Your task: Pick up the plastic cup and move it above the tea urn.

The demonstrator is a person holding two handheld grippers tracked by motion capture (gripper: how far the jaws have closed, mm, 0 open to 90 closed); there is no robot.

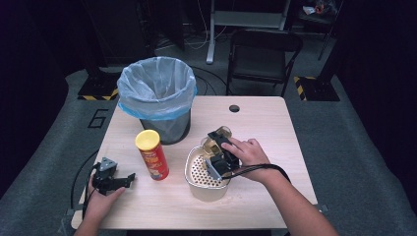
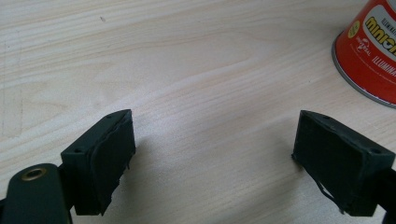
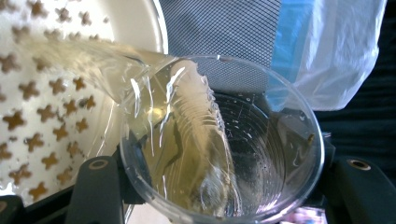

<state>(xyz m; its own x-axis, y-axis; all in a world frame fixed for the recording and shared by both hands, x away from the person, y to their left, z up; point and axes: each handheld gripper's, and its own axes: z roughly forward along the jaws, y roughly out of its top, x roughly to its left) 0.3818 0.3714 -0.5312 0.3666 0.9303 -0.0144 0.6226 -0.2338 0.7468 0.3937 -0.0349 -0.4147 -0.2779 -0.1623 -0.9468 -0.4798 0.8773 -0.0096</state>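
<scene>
My right gripper (image 1: 220, 143) is shut on a clear plastic cup (image 1: 219, 136), tipped over a white perforated strainer bowl (image 1: 193, 181). In the right gripper view the cup (image 3: 224, 140) sits between the two black jaws of that gripper (image 3: 229, 189). Yellowish liquid (image 3: 84, 56) runs out over its rim into the strainer (image 3: 42, 102). My left gripper (image 1: 129, 178) rests on the table at the front left, open, with bare wood between its pads (image 2: 112, 158). A red chip can with a yellow lid (image 1: 152, 155) stands just right of it, and the can's base (image 2: 369, 51) is close by.
A black mesh bin with a pale blue bag (image 1: 157, 91) stands at the back left of the wooden table (image 1: 265, 123); the bin (image 3: 219, 28) and its bag (image 3: 327, 46) lie just beyond the cup. A folding chair (image 1: 260, 54) stands behind the table.
</scene>
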